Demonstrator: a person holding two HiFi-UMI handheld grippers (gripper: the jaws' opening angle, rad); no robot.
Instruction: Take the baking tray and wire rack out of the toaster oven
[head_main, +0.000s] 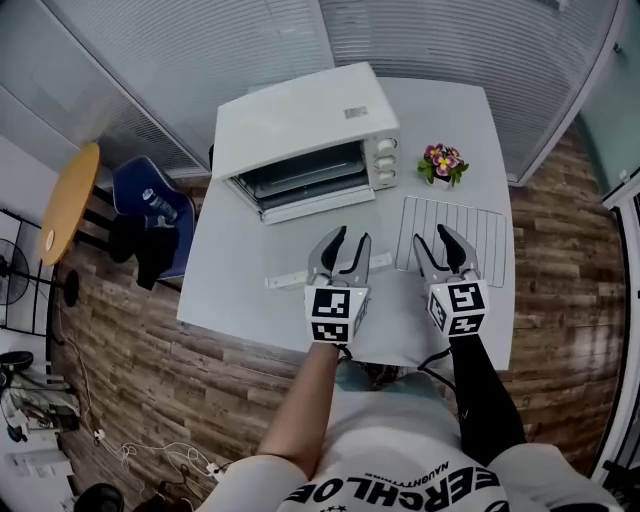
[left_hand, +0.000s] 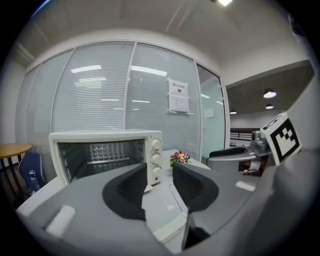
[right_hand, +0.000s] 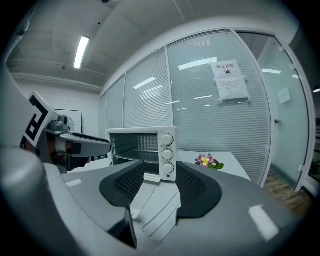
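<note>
The shirt (head_main: 400, 485) print is upside down and partly reads "ERCHLOE". The left gripper (head_main: 352, 237) and right gripper (head_main: 432, 236) hover with their jaws spread and empty. The baking tray (head_main: 300, 277) lies flat on the table (head_main: 230, 270) below the left gripper, its near edge running crosswise. The wire rack (head_main: 480, 235) lies flat at the right, its wires pointing near to far. The toaster oven (head_main: 300, 130) stands open beyond. The writing on the wall notice (right_hand: 228, 75) is too small to read.

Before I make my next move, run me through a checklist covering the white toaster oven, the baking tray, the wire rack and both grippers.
1. Left gripper jaws apart, nothing between them: ok.
2. Right gripper jaws apart, nothing between them: ok.
3. Metal wire rack out of the oven, flat on the white table: ok.
4. Pale flat baking tray out, lying on the table ahead of the left gripper: ok.
5. White toaster oven cavity empty: cannot tell.
6. Small pot of pink flowers apart from the rack: ok.
</note>
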